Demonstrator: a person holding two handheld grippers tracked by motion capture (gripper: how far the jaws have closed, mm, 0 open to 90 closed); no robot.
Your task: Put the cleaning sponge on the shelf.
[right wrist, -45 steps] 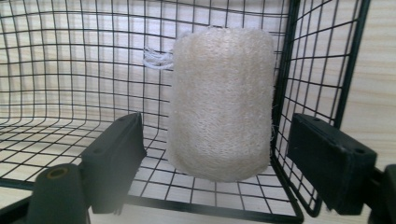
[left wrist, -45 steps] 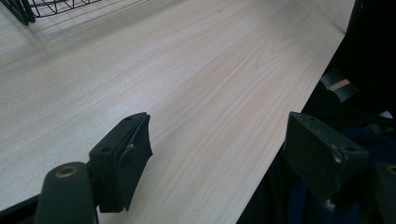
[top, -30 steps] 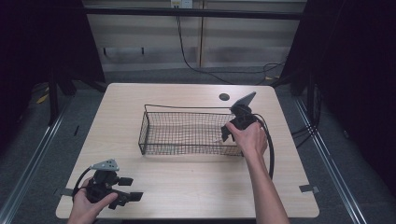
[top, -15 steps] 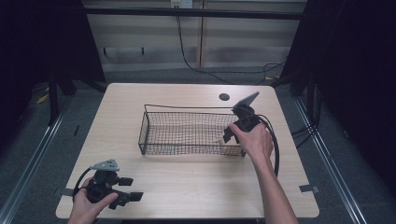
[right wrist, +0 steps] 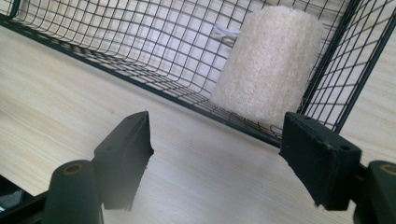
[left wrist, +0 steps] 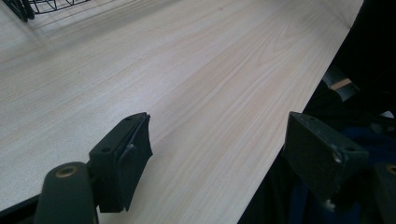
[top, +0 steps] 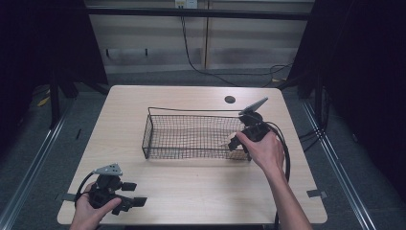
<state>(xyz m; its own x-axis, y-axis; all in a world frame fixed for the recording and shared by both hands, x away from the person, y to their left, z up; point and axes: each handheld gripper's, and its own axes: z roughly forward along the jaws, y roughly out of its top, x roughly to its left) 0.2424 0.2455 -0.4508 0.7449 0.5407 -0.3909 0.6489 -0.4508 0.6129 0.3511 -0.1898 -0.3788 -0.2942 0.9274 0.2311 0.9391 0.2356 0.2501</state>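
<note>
A black wire basket [top: 191, 136] stands in the middle of the wooden table [top: 201, 187]. A pale, rough loofah-like cylinder [right wrist: 271, 65] stands upright inside the basket's corner, behind the mesh. My right gripper [right wrist: 217, 135] is open and holds nothing. It hovers over bare table just outside that corner, pointing at the cylinder. In the high view the right gripper [top: 233, 143] sits at the basket's near right corner. My left gripper [top: 135, 193] rests near the table's front left edge. It is open and empty [left wrist: 219, 135], with one jaw over the table edge.
A round dark cable hole [top: 230, 99] lies behind the basket. A strip of grey tape [top: 316, 193] sits at the front right of the table. The right gripper's cable [top: 286, 153] loops beside the hand. The basket's corner [left wrist: 28, 7] is far from the left jaws.
The right hand and gripper have drifted slightly right and toward the near side, along the basket's right end. The left gripper has stayed put.
</note>
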